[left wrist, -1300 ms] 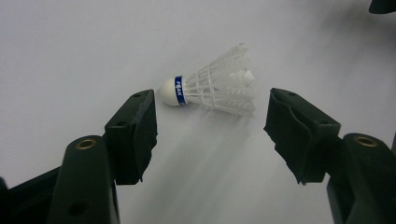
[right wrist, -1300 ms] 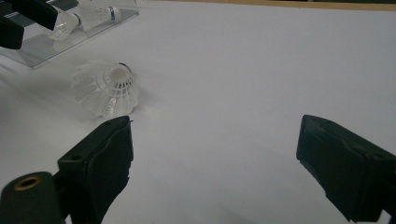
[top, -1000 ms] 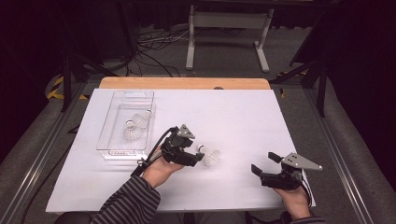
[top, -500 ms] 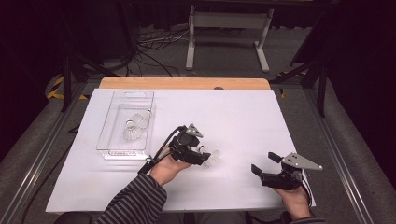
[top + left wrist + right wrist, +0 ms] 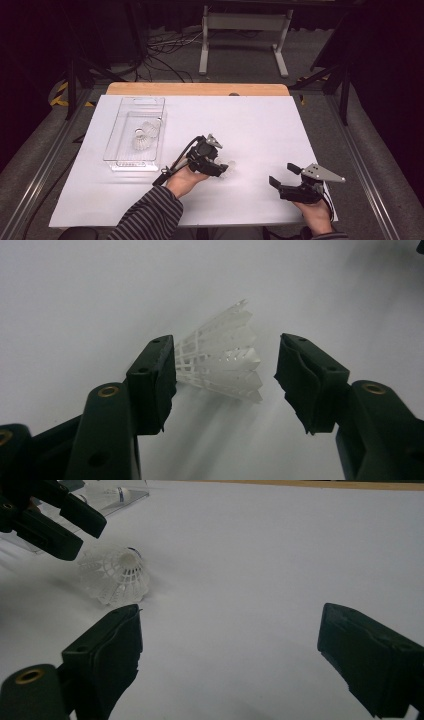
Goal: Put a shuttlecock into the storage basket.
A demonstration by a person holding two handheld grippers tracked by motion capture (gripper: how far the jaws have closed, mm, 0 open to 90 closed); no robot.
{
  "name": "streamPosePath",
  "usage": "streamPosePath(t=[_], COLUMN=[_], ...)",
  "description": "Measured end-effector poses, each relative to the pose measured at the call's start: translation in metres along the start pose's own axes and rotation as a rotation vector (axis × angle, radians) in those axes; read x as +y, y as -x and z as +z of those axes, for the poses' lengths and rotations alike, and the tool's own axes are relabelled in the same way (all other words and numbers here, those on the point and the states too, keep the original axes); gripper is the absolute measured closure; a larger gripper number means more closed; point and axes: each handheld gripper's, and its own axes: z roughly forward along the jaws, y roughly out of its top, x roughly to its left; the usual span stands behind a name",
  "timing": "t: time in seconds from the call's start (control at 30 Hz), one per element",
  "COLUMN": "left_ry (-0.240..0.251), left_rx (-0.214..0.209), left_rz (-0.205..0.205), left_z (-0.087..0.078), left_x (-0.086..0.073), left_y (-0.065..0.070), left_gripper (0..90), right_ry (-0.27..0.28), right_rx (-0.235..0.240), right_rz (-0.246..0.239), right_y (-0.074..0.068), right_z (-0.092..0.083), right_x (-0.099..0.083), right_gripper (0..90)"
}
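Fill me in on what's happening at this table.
A person works a claw in each hand over a white table. The left claw has been closing around a white shuttlecock lying on the table; its jaws straddle it but do not yet grip. Two more shuttlecocks sit in a clear tray. The right claw waits open, off to the side.

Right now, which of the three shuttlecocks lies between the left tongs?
The loose shuttlecock on the white sheet, between the left tongs; the pads do not press it yet. The two other shuttlecocks lie in the clear tray.
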Motion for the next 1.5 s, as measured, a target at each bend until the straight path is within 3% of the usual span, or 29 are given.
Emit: streamPosePath(t=[0.63,1.5], left_ry=[-0.028,-0.057], left_rx=[0.023,0.025], left_rz=[0.014,0.036], left_z=[0.014,0.010], left_x=[0.004,0.002], left_y=[0.004,0.000], left_gripper=[42.6,63.3], right_ry=[0.000,0.001], right_rx=[0.004,0.005], right_rz=[-0.003,-0.002], right_y=[0.000,0.000], right_z=[0.000,0.000], right_x=[0.000,0.000], right_gripper=[11.6,11.6])
